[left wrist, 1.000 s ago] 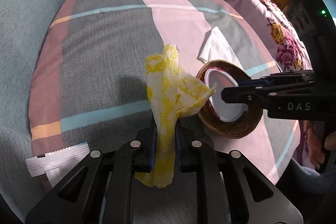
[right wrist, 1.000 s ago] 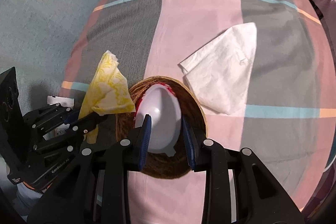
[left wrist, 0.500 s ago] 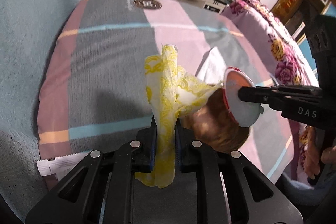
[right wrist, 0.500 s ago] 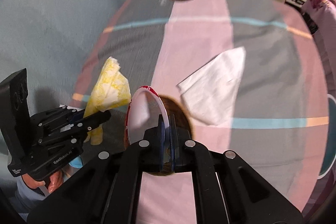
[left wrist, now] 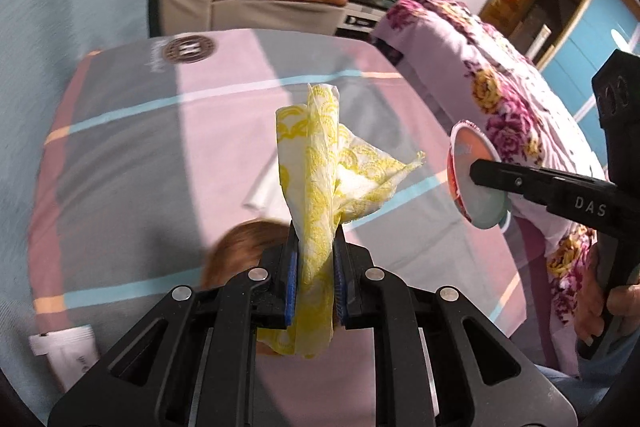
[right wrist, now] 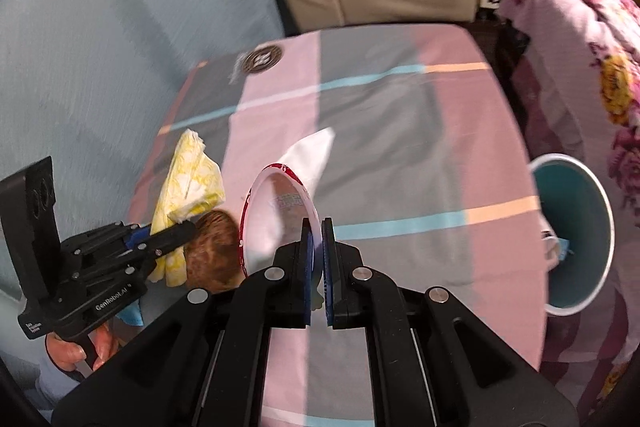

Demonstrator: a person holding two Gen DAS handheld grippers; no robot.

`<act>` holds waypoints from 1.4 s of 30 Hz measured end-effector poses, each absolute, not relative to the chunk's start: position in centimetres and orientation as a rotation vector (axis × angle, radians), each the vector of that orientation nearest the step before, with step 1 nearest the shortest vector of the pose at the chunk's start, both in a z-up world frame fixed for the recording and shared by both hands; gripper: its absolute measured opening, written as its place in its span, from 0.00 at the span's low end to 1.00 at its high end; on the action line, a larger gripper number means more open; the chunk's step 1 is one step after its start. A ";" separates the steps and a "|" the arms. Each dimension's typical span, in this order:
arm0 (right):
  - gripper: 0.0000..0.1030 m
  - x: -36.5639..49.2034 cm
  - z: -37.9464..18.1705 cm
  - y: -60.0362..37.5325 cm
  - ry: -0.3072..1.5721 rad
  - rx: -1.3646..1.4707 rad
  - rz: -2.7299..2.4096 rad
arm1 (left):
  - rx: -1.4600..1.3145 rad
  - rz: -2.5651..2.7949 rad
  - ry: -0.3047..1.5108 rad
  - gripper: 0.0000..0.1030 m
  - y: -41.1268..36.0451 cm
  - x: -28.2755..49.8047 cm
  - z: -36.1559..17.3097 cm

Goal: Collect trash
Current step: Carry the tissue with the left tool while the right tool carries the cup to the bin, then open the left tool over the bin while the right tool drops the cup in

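Checked cloth covers bench (right wrist: 400,115); left gripper (left wrist: 315,259) fingers clamped on yellow napkin (left wrist: 320,163), soft, light; right gripper (right wrist: 316,247) fingers pinch thin lid (right wrist: 272,215) at rim, stiff, slippery; teal bin (right wrist: 576,231) right; white tissue (right wrist: 312,151) lies far.

The letters "DAS" stand in pale print on the side of the black right gripper (left wrist: 484,173), seen from the left wrist view. On the black left gripper (right wrist: 188,227), seen from the right wrist view, white print reads "GenRobot.AI"; smaller lines near its rear corner are too small to read. A round dark emblem (left wrist: 187,47) on the tablecloth (left wrist: 132,155) shows a blurred "H".
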State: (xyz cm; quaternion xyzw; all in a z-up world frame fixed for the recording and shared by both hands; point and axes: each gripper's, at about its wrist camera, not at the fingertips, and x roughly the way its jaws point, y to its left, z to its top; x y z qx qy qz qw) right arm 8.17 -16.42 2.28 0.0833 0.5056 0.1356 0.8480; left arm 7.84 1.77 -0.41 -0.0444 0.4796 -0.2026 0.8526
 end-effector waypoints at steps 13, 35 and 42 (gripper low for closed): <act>0.04 5.2 2.6 -30.2 0.967 0.327 0.119 | 0.050 -0.549 1.033 0.15 -11.4 9.0 -0.1; 0.05 1.6 -0.1 -46.7 0.911 0.497 -0.067 | 0.226 -0.699 1.110 0.15 -28.8 10.0 -2.9; 0.05 1.9 -0.3 -48.5 0.916 0.502 -0.101 | 0.213 -0.725 1.138 0.15 -31.8 11.1 -4.1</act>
